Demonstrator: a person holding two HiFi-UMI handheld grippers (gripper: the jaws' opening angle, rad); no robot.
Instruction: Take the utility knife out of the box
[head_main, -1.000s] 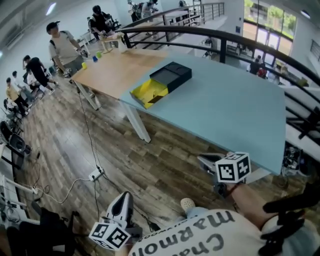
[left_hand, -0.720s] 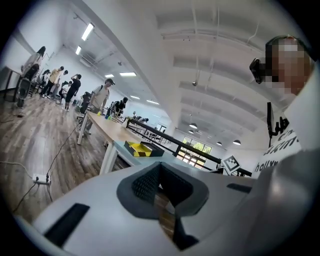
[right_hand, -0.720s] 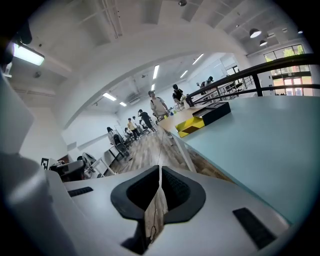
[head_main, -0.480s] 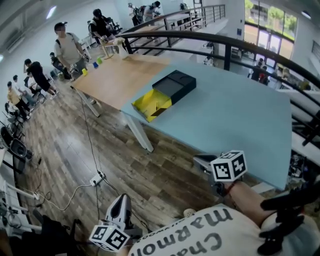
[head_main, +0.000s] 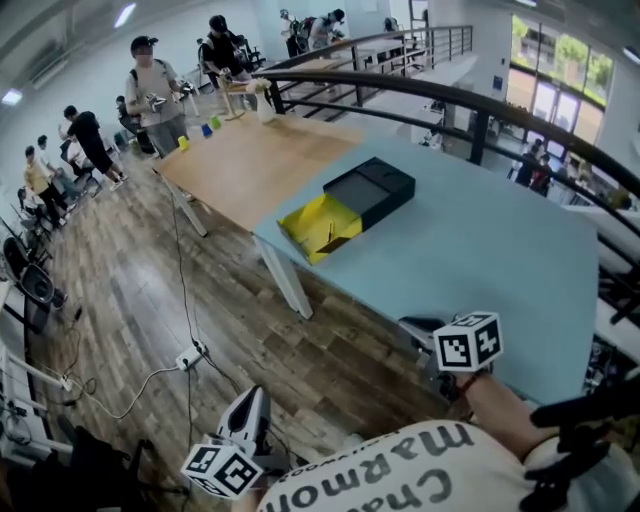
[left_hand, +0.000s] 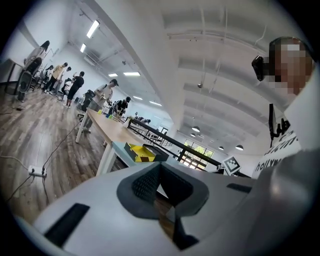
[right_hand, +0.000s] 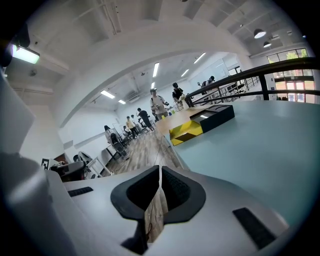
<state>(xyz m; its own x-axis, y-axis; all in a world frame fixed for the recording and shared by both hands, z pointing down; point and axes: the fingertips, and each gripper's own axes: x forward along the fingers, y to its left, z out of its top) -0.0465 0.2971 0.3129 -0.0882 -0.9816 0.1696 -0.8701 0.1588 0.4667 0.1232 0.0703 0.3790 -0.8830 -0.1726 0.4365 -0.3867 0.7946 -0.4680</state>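
Two shut, empty claws: left gripper (left_hand: 160, 182), right gripper (right_hand: 159, 182). Close in on the far box (head_main: 368, 190), then open one wide.

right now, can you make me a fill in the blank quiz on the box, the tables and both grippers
1. The black box lies on a light ____ table.
2. The open tray touching it, nearer the table's corner, is ____.
3. The jaws of the left gripper and the right gripper are both ____, with nothing between them.
4. The adjoining table has a ____ top.

Missing words: blue; yellow; shut; wooden
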